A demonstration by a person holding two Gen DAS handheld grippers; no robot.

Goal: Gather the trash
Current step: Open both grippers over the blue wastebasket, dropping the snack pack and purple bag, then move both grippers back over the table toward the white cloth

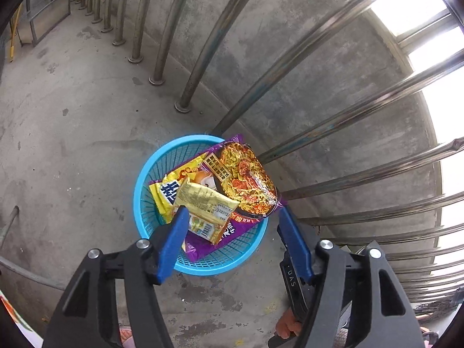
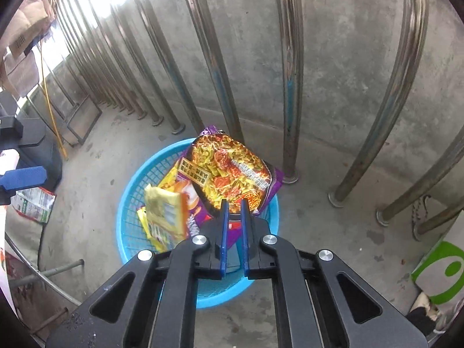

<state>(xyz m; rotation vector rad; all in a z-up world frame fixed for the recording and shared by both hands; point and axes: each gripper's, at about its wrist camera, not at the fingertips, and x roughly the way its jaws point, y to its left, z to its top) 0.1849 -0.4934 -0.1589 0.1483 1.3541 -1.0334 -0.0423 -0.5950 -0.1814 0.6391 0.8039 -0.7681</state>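
Observation:
A blue plastic basket (image 1: 144, 179) (image 2: 123, 211) stands on the concrete floor against a metal railing. A large purple noodle packet (image 1: 246, 179) (image 2: 232, 168) leans out over its far rim. A yellow snack packet (image 1: 204, 200) (image 2: 165, 214) lies on top of other wrappers and looks blurred in the right wrist view. My left gripper (image 1: 232, 216) hangs over the basket, open, its left finger beside the yellow packet with nothing gripped. My right gripper (image 2: 234, 207) is above the basket's near side. Its fingers are nearly together with nothing between them.
Steel railing bars (image 1: 203, 66) (image 2: 290, 87) and a concrete wall close off the far side. A green and white packet (image 2: 34, 206) lies on the floor at left beside a black box (image 2: 37, 145). A green and white bag (image 2: 443, 272) and a shoe (image 2: 420, 217) lie at right.

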